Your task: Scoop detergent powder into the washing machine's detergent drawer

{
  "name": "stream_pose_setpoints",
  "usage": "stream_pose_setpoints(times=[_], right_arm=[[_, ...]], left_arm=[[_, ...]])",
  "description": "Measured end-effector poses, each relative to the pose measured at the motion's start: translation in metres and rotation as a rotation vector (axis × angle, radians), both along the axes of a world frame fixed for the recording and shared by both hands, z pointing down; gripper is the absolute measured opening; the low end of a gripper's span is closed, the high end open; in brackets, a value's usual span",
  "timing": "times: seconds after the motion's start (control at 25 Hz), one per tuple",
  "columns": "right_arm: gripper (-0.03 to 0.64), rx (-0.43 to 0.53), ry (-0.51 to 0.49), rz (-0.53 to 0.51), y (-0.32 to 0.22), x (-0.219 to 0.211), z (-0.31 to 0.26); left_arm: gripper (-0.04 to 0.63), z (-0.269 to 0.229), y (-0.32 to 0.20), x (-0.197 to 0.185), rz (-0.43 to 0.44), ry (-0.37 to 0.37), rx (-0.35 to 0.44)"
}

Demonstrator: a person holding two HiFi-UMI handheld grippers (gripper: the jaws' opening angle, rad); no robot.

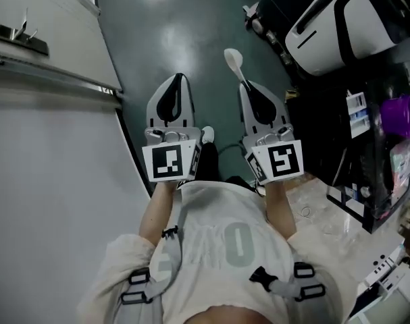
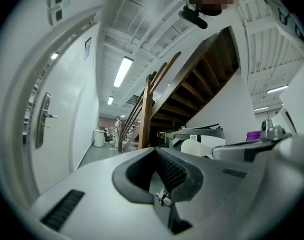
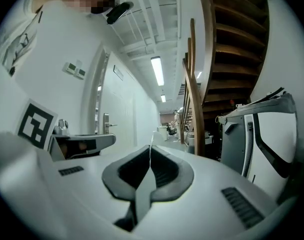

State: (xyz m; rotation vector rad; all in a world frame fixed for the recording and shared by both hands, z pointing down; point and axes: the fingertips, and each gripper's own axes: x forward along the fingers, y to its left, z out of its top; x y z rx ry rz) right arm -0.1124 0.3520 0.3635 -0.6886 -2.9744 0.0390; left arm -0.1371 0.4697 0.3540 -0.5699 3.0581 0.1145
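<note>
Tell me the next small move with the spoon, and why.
Probably turn right, toward the cluttered rack, to find the powder: the right gripper is shut on the white spoon, yet neither powder nor drawer shows in any view.

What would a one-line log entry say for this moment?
left hand-held gripper: shut, empty | right hand-held gripper: shut on white scoop, bowl forward

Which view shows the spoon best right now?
The head view: the spoon shows its whole bowl, sticking out of the right gripper. The right gripper view shows only its handle edge-on between shut jaws; the left gripper view catches the bowl sideways.
</note>
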Motion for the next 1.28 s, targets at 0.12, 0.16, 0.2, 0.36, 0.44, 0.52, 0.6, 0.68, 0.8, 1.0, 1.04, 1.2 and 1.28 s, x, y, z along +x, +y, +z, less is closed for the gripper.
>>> stream_pose_setpoints(times=[0.12, 0.16, 0.2, 0.36, 0.44, 0.52, 0.6, 0.68, 0.8, 1.0, 1.04, 1.2, 1.28], right_arm=[[0.011, -0.008, -0.012, 0.046, -0.003, -0.031, -0.02], [0.011, -0.011, -0.015, 0.065, -0.008, -0.039, -0.025], [0.011, -0.017, -0.019, 0.084, -0.014, -0.047, -0.031], [0.011, -0.016, -0.023, 0.159, -0.044, -0.063, -0.048], [0.011, -0.014, -0.027, 0.189, -0.058, -0.069, -0.053], [0.011, -0.017, -0.032, 0.205, -0.07, -0.074, -0.055], [0.011, -0.047, -0.035, 0.214, -0.078, -0.079, -0.058], [0.011, -0.09, -0.031, 0.218, -0.085, -0.079, -0.061], [0.012, -0.107, -0.028, 0.232, -0.095, -0.076, -0.063], [0.012, -0.096, -0.029, 0.314, -0.131, -0.059, -0.067], [0.012, -0.096, -0.03, 0.337, -0.142, -0.054, -0.068], [0.011, -0.111, -0.042, 0.484, -0.216, -0.013, -0.067], [0.011, -0.111, -0.051, 0.586, -0.253, 0.015, -0.067]], left_arm=[[0.02, -0.017, -0.007, -0.038, 0.022, 0.008, 0.019], [0.02, -0.022, -0.013, -0.048, 0.033, 0.012, 0.021], [0.02, -0.027, -0.02, -0.058, 0.043, 0.017, 0.018], [0.02, -0.043, -0.043, -0.083, 0.074, 0.038, 0.01], [0.02, -0.045, -0.053, -0.09, 0.089, 0.052, 0.002], [0.02, -0.046, -0.062, -0.095, 0.097, 0.055, -0.009], [0.02, -0.047, -0.07, -0.101, 0.098, 0.045, -0.021], [0.02, -0.05, -0.078, -0.103, 0.099, 0.029, -0.028], [0.02, -0.054, -0.088, -0.1, 0.108, 0.019, -0.031], [0.02, -0.066, -0.124, -0.089, 0.174, -0.006, -0.018], [0.02, -0.07, -0.135, -0.085, 0.195, -0.007, -0.018], [0.02, -0.074, -0.216, -0.059, 0.349, -0.025, -0.014], [0.02, -0.074, -0.261, -0.044, 0.449, -0.029, -0.009]])
